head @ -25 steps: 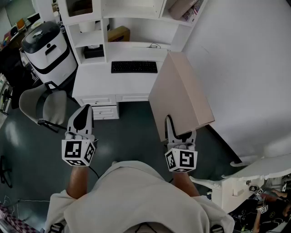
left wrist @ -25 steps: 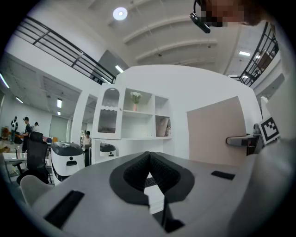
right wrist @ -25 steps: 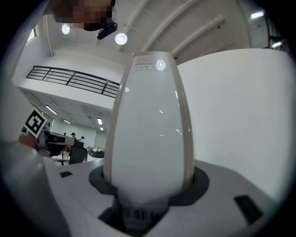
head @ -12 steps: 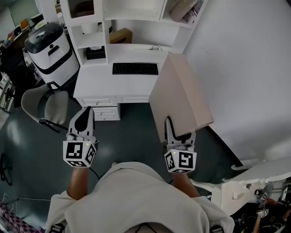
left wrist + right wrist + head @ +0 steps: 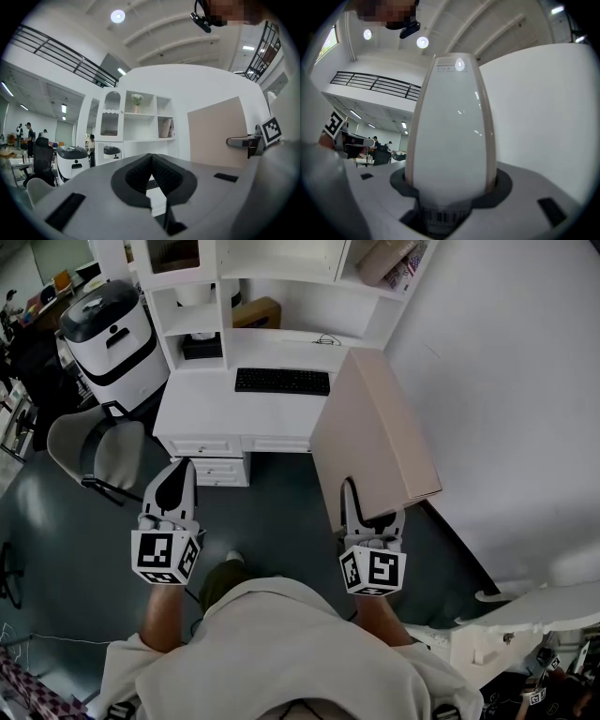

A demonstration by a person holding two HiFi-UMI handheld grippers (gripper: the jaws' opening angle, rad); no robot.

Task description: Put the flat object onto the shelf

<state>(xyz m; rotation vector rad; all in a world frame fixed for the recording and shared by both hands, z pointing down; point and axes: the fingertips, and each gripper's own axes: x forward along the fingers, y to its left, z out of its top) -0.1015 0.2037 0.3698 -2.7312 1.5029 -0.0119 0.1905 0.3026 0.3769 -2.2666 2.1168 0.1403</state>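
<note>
The carrying step is in hand. The right gripper (image 5: 367, 517) has its fingers pressed on the near end of the big flat beige cardboard box (image 5: 375, 432), which hangs in the air on the right, above the dark floor. In the right gripper view the box (image 5: 450, 131) fills the gap between the fingers. The left gripper (image 5: 173, 476) holds nothing, and its fingers (image 5: 161, 171) are closed together.

The white shelf unit (image 5: 281, 279) stands far off, above the white surface (image 5: 202, 413) with a black keyboard (image 5: 281, 381). Next, I think, the box must go closer to the shelf – then up and in, flat side first, without bumping the shelf walls.
</note>
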